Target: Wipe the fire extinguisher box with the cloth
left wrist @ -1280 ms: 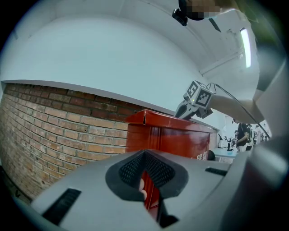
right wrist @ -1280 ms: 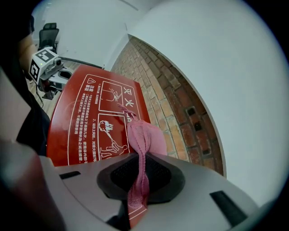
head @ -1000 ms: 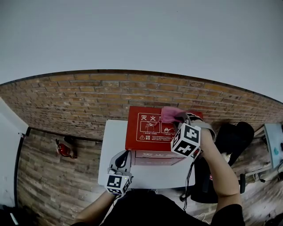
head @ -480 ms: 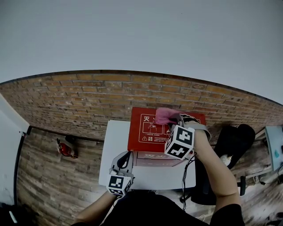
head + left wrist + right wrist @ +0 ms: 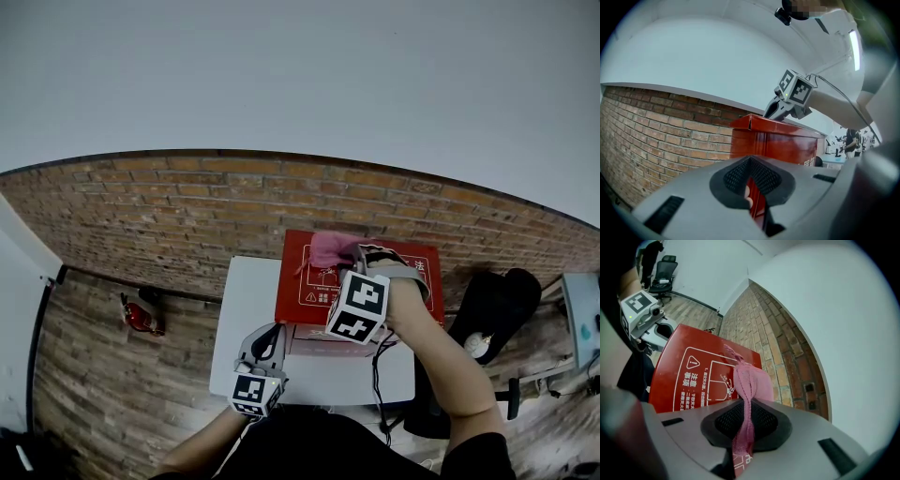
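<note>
- Right gripper [image 5: 349, 257] is the nearer one. It tilts down over fire extinguisher box [image 5: 309, 281], jaws clamped on pink cloth [image 5: 328, 249].
- Bunched fold of cloth juts ahead of tips and appears to rest on lid.
- Box lies directly under and ahead of right jaws, long axis running crosswise along brick wall [image 5: 169, 206].
- Cloth sits near lid's wall-side edge. In right gripper view, most of lid spreads left of jaws.
- Judgement: next stroke should run along that long axis.
- Left gripper [image 5: 266, 337]: jaws closed, nothing held, pointing level at box's front face over white table [image 5: 244, 309], near but apart.
- Box: glossy red, flat lid, white printed diagram and characters.
</note>
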The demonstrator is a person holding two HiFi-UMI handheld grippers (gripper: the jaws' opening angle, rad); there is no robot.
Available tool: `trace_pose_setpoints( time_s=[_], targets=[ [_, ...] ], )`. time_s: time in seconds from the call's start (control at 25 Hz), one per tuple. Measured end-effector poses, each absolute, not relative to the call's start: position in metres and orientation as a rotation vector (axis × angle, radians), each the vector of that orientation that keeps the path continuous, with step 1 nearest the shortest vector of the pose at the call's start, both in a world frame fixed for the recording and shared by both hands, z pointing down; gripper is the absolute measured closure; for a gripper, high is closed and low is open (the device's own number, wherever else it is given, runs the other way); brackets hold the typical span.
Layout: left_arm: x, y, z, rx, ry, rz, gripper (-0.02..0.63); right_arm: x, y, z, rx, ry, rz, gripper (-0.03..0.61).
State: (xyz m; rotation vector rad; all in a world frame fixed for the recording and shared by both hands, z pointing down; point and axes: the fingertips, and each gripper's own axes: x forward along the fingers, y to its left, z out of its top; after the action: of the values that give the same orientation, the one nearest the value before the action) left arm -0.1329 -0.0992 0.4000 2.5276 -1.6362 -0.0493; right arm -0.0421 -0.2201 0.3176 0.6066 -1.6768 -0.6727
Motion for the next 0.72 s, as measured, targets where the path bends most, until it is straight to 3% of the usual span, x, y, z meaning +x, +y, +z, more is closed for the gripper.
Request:
trace_pose_setpoints(
  time_s=[0.72],
  targets=[
    [-0.132, -0.098, 0.402, 2.562, -1.576, -0.029, 0.597, -0.086, -0.221, 0.317, 0.571, -1.689, -0.698, 0.526]
  ],
)
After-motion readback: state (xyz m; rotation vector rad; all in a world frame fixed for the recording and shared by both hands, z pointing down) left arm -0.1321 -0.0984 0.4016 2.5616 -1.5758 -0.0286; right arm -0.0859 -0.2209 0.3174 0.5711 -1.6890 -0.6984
